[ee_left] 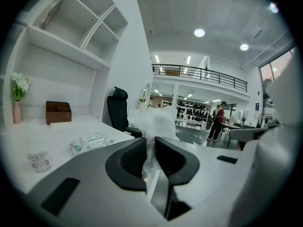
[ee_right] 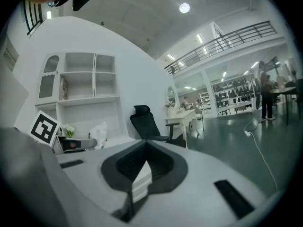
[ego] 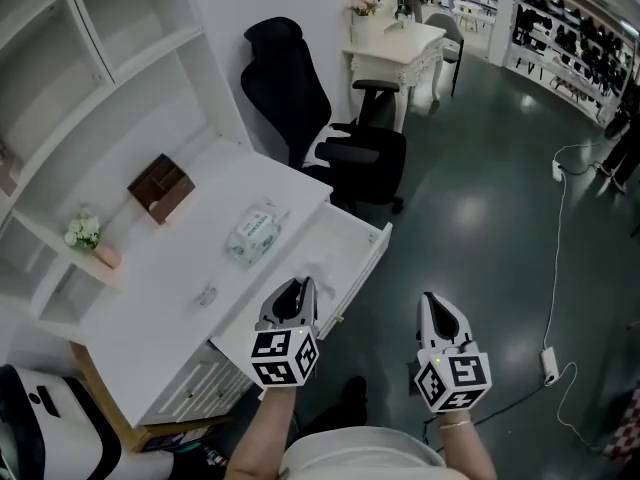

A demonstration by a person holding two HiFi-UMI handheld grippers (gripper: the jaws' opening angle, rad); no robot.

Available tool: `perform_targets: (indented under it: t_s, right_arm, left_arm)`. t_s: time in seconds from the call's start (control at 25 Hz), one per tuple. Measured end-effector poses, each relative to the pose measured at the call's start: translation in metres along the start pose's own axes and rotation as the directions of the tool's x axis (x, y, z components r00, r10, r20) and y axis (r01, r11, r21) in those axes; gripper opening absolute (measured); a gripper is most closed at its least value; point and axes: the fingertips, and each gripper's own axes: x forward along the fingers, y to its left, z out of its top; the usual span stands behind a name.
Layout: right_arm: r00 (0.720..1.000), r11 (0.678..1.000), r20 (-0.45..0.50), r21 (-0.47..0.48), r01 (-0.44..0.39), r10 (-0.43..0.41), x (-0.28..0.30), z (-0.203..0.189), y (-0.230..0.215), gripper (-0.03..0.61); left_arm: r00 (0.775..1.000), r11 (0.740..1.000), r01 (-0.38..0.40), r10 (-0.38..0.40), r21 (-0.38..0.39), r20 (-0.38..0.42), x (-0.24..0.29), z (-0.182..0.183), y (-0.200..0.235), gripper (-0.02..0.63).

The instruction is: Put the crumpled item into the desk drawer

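Head view looks steeply down on a white desk (ego: pixel 150 288) with open white shelving (ego: pixel 120 58) rising behind it. On the desktop sit a brown wooden box (ego: pixel 160 188) near the back and a pack of wipes (ego: pixel 252 234) nearer the front edge, with a small pink vase of white flowers (ego: pixel 88 238) on a low shelf at the side. The desk drawer (ego: pixel 368 258) stands pulled out, white inside. Beyond the desk a black office chair (ego: pixel 320 118) stands on a dark, glossy floor (ego: pixel 480 198), with a white dressing table (ego: pixel 395 48) further back and a pale cable (ego: pixel 556 268) trailing across the floor at the right.

The left gripper (ego: pixel 297 290) hangs in line with the open drawer, its jaws pinched on the crumpled item (ee_left: pixel 152 124) – a wad of clear, filmy plastic that bulges up past the jaw tips in the left gripper view. The right gripper (ego: pixel 435 303) is held over the floor, well clear of the desk, jaw tips together with nothing between them.

Both gripper views show a tall, bright hall – recessed ceiling lights, a railed upper gallery (ee_left: pixel 199 74), and display racks far off
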Motion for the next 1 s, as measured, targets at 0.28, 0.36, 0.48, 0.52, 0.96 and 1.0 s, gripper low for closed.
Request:
perform_targets:
  t_s: [0.28,0.36,0.48,0.52,0.96,1.0]
  right_arm:
    - [1.000,1.000,-0.003,-0.015,0.001,-0.001,0.047,0.008,0.002,0.002]
    - [1.000,1.000,0.000,-0.020,0.004,-0.004,0.056,0.010,0.003,0.002]
    - [1.000,1.000,0.000,-0.023,0.007,-0.007,0.066,0.012,0.003,0.002]
    - [1.000,1.000,-0.004,-0.025,0.005,-0.005,0.068,0.012,0.003,0.002]
    - [1.000,1.000,-0.021,-0.025,-0.013,0.012,0.102,0.017,-0.007,0.002]
    - [1.000,1.000,-0.021,-0.024,-0.018,0.017,0.107,0.018,-0.008,0.002]
  left_arm:
    - [1.000,1.000,0.004,-0.004,-0.009,-0.008,0.042,0.009,0.024,0.049]
    - [1.000,1.000,0.009,-0.009,-0.014,-0.010,0.050,0.009,0.029,0.049]
    - [1.000,1.000,0.012,-0.012,-0.020,-0.016,0.061,0.008,0.034,0.049]
    - [1.000,1.000,0.010,-0.010,-0.021,-0.018,0.064,0.007,0.036,0.049]
    - [0.995,1.000,-0.012,0.010,-0.011,-0.101,0.112,-0.014,0.047,0.049]
    - [0.994,1.000,-0.015,0.014,-0.012,-0.112,0.117,-0.016,0.048,0.049]
